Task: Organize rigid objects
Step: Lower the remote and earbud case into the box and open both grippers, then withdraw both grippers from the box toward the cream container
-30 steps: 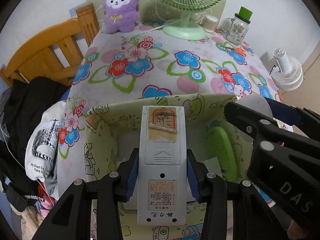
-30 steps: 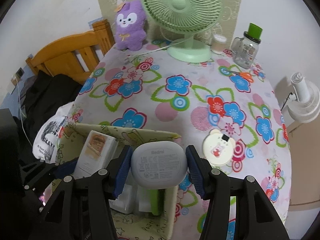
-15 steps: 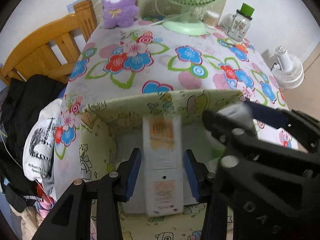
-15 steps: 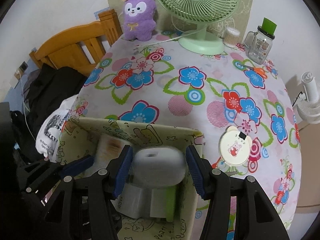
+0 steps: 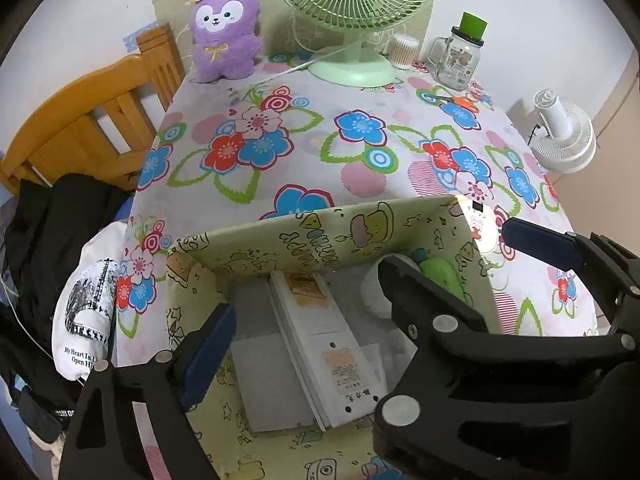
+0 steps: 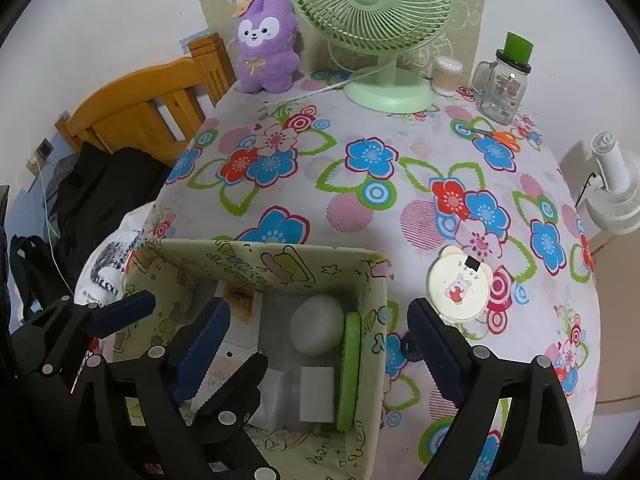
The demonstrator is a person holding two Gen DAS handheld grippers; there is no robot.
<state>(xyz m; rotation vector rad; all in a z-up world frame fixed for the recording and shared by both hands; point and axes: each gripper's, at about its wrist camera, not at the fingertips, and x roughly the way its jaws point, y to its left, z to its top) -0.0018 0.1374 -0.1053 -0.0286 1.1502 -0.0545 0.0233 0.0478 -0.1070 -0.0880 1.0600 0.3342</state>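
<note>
A cartoon-print storage box (image 5: pixel 320 236) (image 6: pixel 260 260) stands at the near edge of the flowered table. Inside it lies a white remote (image 5: pixel 328 344), flat and free of any grip. My left gripper (image 5: pixel 320 320) hangs over it with its jaws opening; its right finger is hidden behind the other gripper. Beside the remote rests a white rounded case (image 6: pixel 316 328), next to a green disc (image 6: pixel 348 368) standing on edge. My right gripper (image 6: pixel 316 320) is above the case, its jaws opening and its pads clear of it. A round bear-print card (image 6: pixel 460 288) lies on the cloth right of the box.
At the back of the table stand a green desk fan (image 6: pixel 372 4), a purple plush (image 6: pixel 266 44) and a glass jar with a green lid (image 6: pixel 504 80). Orange scissors (image 6: pixel 500 136) lie near the jar. A wooden chair (image 6: pixel 140 116) with dark clothes is left; a white floor fan (image 6: pixel 616 196) is right.
Both grippers let go. The remote dropped from the left jaws and the white case from the right jaws, and both now lie inside the box. Both sets of jaws spread wide.
</note>
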